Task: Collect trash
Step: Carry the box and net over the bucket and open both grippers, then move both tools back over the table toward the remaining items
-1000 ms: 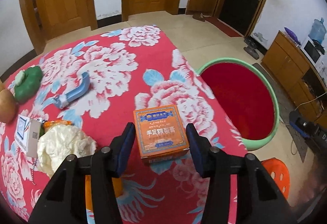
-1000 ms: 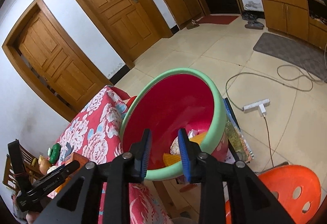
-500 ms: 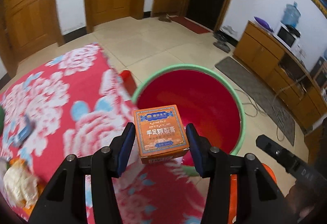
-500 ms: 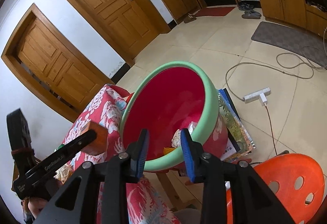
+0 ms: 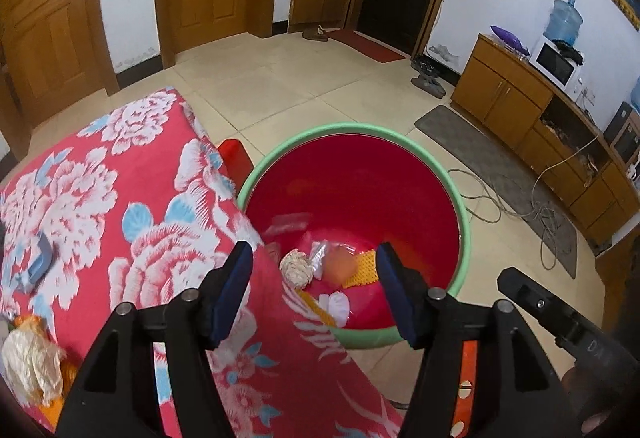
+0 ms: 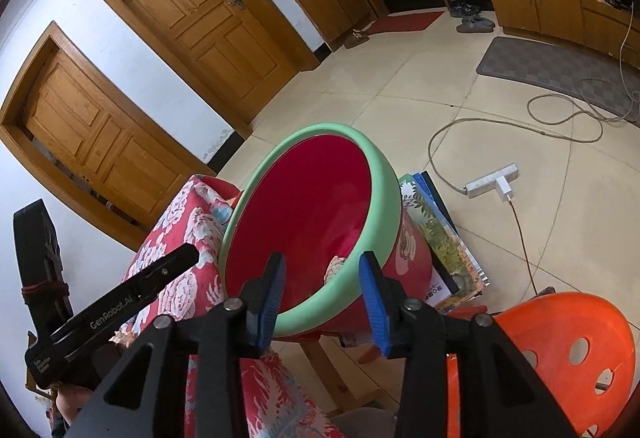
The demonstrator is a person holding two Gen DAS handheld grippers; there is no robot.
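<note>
Left tool (image 5: 314,284), jaws just opening, angled down over basin (image 5: 460,206), box (image 5: 340,264) seemingly dropped.

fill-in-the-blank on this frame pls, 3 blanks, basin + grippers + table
1. The red basin has a ____ rim.
2. Nothing sits between the pads of the left gripper; its jaws have just been ____.
3. The crumpled cream wrapper lies on the floral ____, not in the basin.

Missing words: green; opening; tablecloth
</note>
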